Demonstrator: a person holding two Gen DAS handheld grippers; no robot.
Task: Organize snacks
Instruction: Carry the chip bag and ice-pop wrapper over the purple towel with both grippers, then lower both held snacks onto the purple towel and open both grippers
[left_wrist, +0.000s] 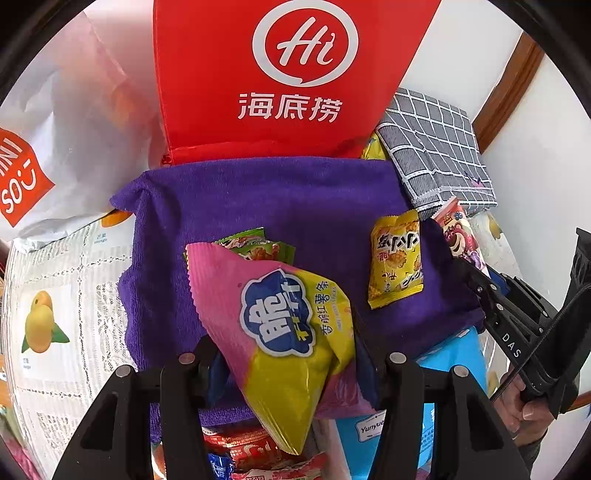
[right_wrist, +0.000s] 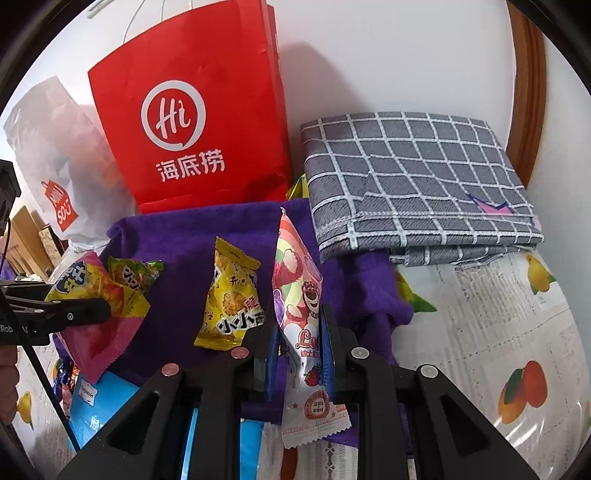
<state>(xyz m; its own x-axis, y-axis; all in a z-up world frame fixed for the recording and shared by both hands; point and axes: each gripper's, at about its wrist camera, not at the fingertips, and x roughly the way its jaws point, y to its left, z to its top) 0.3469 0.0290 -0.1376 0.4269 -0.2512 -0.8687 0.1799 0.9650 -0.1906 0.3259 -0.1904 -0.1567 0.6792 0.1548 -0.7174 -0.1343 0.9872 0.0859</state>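
White wall backs a table with a fruit-print cover (right_wrist: 517, 325), where a purple towel (left_wrist: 295, 206) lies before a red bag (left_wrist: 280, 74). Left gripper (left_wrist: 284, 354) clamps a pink-and-yellow chip bag (left_wrist: 280, 325) above the towel. Right gripper (right_wrist: 299, 354) pinches a bear candy packet (right_wrist: 301, 317) upright over the towel's right edge. A yellow snack (right_wrist: 231, 295) lies between them; a green one (left_wrist: 255, 245) sits behind the chips. Likely best to lower each packet flat beside the others, clear of overlap, before letting go.
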